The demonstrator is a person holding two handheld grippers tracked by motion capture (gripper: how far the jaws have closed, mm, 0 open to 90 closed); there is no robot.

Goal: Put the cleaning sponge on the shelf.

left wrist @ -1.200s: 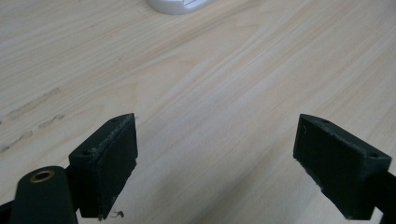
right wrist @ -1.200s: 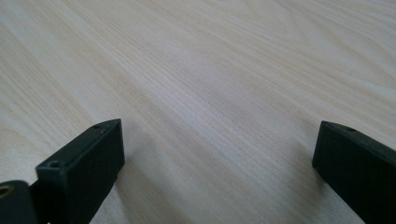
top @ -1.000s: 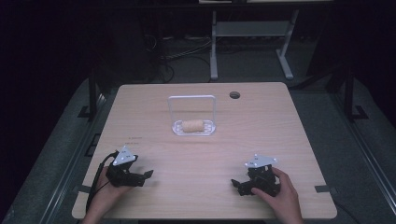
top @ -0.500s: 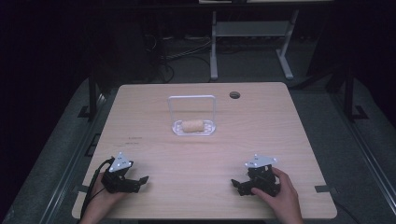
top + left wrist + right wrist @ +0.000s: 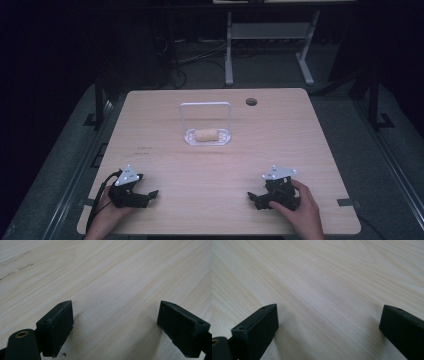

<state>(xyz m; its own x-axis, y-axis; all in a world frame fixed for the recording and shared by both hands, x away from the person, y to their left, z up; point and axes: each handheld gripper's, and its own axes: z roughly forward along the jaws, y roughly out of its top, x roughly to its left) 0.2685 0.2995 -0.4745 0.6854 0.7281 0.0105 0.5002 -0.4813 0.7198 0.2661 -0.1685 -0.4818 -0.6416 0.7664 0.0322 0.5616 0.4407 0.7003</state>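
Note:
A clear plastic box [image 5: 207, 136] with its lid standing upright sits at the table's middle, far side, and a tan roll [image 5: 205, 134] lies in it. My left gripper [image 5: 150, 196] rests near the table's front left corner, open, with bare wood between its jaws [image 5: 115, 322]. At the front right my right gripper [image 5: 254, 198] is held low over the table, also open over bare wood [image 5: 328, 330]. Both grippers are far from the box.
The light wooden table [image 5: 300, 145] has a round cable hole [image 5: 251, 101] at the back right. Faint marks [image 5: 144, 149] lie on the left of the tabletop. Behind the table stand a metal frame [image 5: 265, 40] and cables on a dark floor.
My left gripper has drawn back toward the table's front left corner. The right gripper has stayed in place.

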